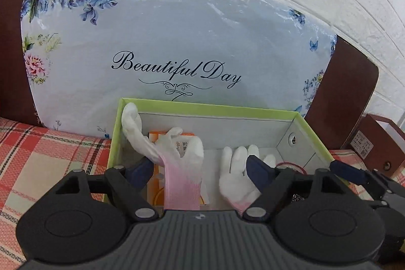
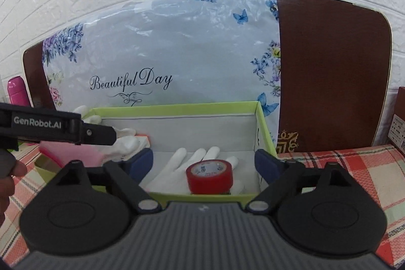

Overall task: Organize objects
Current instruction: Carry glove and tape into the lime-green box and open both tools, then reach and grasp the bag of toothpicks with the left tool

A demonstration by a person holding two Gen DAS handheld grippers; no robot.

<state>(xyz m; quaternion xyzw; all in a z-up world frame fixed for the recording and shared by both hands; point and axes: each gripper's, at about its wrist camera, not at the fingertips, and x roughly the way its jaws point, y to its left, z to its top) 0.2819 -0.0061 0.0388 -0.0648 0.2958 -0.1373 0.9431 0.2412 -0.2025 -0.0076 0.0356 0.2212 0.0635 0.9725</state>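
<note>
A green-rimmed box (image 1: 202,106) with a white inside stands on the bed; it also shows in the right wrist view (image 2: 177,109). My left gripper (image 1: 200,171) is open over the box, with a white and pink glove (image 1: 182,161) draped between its fingers, above an orange packet (image 1: 154,184). A second white glove (image 1: 238,168) lies flat in the box, also in the right wrist view (image 2: 192,158). A red tape roll (image 2: 209,175) sits on it. My right gripper (image 2: 203,162) is open and empty at the box's near edge.
A floral "Beautiful Day" pillow (image 1: 164,42) leans on the dark wooden headboard (image 2: 329,72) behind the box. A plaid cover (image 1: 38,158) covers the bed. A brown box (image 1: 374,143) stands at right. A pink bottle (image 2: 17,90) stands at far left.
</note>
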